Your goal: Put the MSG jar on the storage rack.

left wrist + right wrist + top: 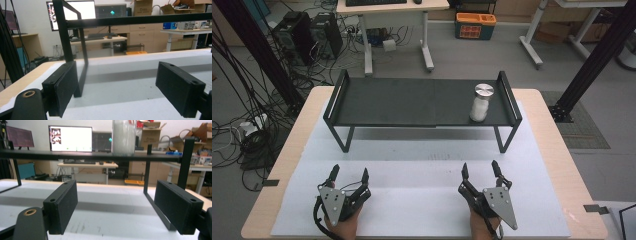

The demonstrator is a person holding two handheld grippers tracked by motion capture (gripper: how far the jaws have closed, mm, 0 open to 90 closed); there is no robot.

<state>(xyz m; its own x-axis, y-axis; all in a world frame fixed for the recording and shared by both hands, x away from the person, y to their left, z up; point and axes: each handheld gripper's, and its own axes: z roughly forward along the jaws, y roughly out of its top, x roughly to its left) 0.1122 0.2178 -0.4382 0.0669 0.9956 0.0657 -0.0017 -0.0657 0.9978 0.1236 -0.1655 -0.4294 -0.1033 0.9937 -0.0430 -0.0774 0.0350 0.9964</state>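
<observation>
The left gripper (349, 173) rests low over the white mat (422, 200), its 2 jaws spread wide with nothing between them. The right gripper (480, 168) sits level with it, well apart to the right, jaws also spread and empty. Both point toward the black rack (412, 102) standing across the mat ahead of them.

The jar (482, 102), glass with a metal lid and white contents, stands upright on the rack's top, near its right end. It lies ahead of the right gripper and above it, almost straight along its line, well apart from the jaws. From the left gripper it is far off to the right. In the right gripper view the jar (124, 137) rises above the rack's front edge (87, 155), between the 2 jaws' lines of sight.
</observation>
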